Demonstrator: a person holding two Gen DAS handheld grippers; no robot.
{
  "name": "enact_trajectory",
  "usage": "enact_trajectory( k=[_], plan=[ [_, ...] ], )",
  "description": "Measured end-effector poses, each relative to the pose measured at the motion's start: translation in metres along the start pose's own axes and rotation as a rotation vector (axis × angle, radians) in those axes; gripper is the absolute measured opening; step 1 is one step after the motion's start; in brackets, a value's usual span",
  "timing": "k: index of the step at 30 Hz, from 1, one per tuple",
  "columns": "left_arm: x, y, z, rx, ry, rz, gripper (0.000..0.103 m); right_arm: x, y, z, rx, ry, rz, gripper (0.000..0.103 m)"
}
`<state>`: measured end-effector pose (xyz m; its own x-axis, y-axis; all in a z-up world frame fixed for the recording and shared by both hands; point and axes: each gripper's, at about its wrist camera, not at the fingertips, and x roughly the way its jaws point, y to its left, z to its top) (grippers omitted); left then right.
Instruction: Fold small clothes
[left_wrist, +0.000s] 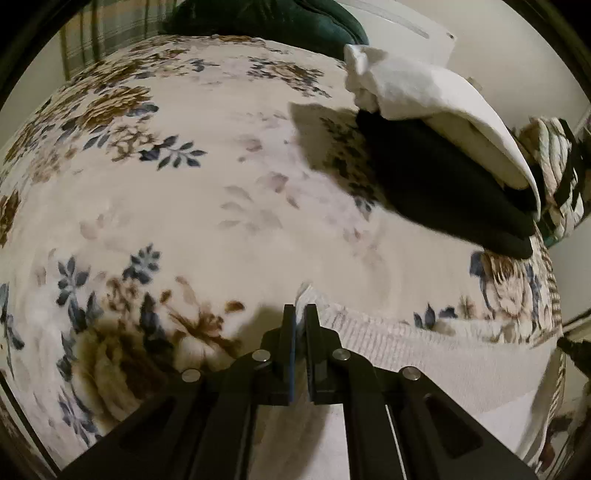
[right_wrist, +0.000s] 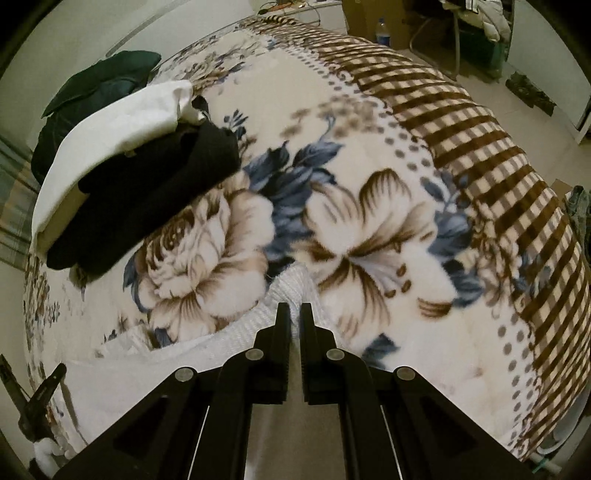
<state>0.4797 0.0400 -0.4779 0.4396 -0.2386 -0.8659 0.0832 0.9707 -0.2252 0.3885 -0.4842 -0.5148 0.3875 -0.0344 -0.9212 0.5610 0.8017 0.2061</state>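
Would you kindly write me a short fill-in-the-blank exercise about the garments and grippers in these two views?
1. Both the left gripper and the right gripper are shut on the same white ribbed ____.
2. In the folded pile, the white garment lies on top of a ____ one.
3. The bed is covered by a ____-patterned blanket.
4. Beyond the pile lies a dark ____ cushion.

Missing words: garment; black; floral; green
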Motion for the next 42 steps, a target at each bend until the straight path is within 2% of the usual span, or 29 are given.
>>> enact_trajectory(
  k=[5, 7, 9, 12, 14, 15, 16, 17, 18, 19, 20, 23, 26, 27, 28, 30, 32, 33, 35, 38, 39, 40, 42],
  plan=[
    [0.000, 0.013, 0.012, -0.048, -0.039, 0.021, 0.000, -0.008, 0.002, 0.003, -0.016, -0.038, 0.001, 0.005],
    [0.013, 0.028, 0.017, -0.088, -0.022, 0.039, 0.000, -0.002, 0.001, 0.005, -0.018, -0.032, -0.013, 0.005],
    [0.029, 0.038, 0.018, -0.122, 0.036, 0.021, 0.000, 0.013, -0.001, 0.007, -0.015, -0.001, -0.027, 0.005],
    [0.032, 0.033, 0.015, -0.086, 0.096, 0.004, 0.001, 0.044, -0.003, 0.006, -0.038, 0.114, -0.029, 0.006],
    [0.024, 0.026, 0.010, -0.061, 0.115, 0.000, 0.001, 0.055, -0.004, 0.004, -0.044, 0.196, -0.008, 0.025],
    [0.019, 0.022, 0.007, -0.050, 0.127, 0.007, 0.003, 0.053, -0.007, 0.001, -0.035, 0.213, 0.008, 0.049],
    [0.012, 0.016, 0.002, -0.039, 0.143, 0.007, 0.005, 0.045, -0.011, -0.002, -0.018, 0.205, 0.029, 0.066],
    [0.005, 0.010, -0.003, -0.024, 0.149, 0.004, 0.016, 0.031, -0.018, -0.008, 0.010, 0.187, 0.049, 0.070],
    [-0.002, 0.005, -0.008, -0.011, 0.146, -0.003, 0.039, 0.018, -0.026, -0.014, 0.041, 0.171, 0.064, 0.071],
    [-0.009, 0.000, -0.016, 0.001, 0.145, -0.015, 0.056, 0.005, -0.036, -0.023, 0.077, 0.158, 0.076, 0.071],
    [-0.012, -0.002, -0.021, 0.008, 0.150, -0.020, 0.080, -0.008, -0.048, -0.031, 0.112, 0.147, 0.089, 0.071],
    [-0.006, -0.004, -0.043, 0.015, 0.201, -0.011, 0.081, -0.022, -0.077, -0.056, 0.157, 0.173, 0.088, 0.072],
    [0.016, -0.002, -0.064, 0.008, 0.267, 0.046, 0.081, -0.006, -0.093, -0.078, 0.150, 0.258, 0.106, 0.069],
    [0.020, -0.002, -0.069, 0.014, 0.274, 0.063, 0.081, 0.000, -0.095, -0.085, 0.151, 0.279, 0.138, 0.037],
    [0.021, -0.005, -0.071, 0.025, 0.268, 0.074, 0.081, 0.005, -0.095, -0.093, 0.134, 0.302, 0.138, 0.010],
    [0.021, -0.008, -0.072, 0.032, 0.264, 0.096, 0.081, -0.003, -0.098, -0.101, 0.095, 0.260, 0.054, 0.007],
    [0.019, -0.011, -0.069, 0.018, 0.266, 0.105, 0.081, -0.008, -0.112, -0.104, 0.125, 0.254, -0.035, 0.007],
    [0.018, -0.013, -0.068, 0.014, 0.266, 0.108, 0.081, -0.004, -0.123, -0.107, 0.170, 0.287, -0.034, 0.007],
    [0.012, -0.019, -0.062, 0.011, 0.256, 0.105, 0.081, 0.005, -0.121, -0.109, 0.156, 0.366, 0.017, 0.007],
    [0.008, -0.028, -0.048, 0.029, 0.230, 0.095, 0.081, -0.002, -0.105, -0.092, 0.098, 0.376, 0.023, 0.020],
    [0.010, -0.031, -0.043, 0.040, 0.222, 0.096, 0.081, -0.008, -0.101, -0.083, 0.098, 0.346, 0.054, 0.032],
    [0.014, -0.033, -0.037, 0.050, 0.216, 0.099, 0.081, -0.013, -0.099, -0.075, 0.101, 0.315, 0.078, 0.050],
    [0.033, -0.035, -0.026, 0.054, 0.239, 0.085, 0.081, -0.017, -0.093, -0.055, 0.103, 0.246, 0.128, 0.062]
  ],
)
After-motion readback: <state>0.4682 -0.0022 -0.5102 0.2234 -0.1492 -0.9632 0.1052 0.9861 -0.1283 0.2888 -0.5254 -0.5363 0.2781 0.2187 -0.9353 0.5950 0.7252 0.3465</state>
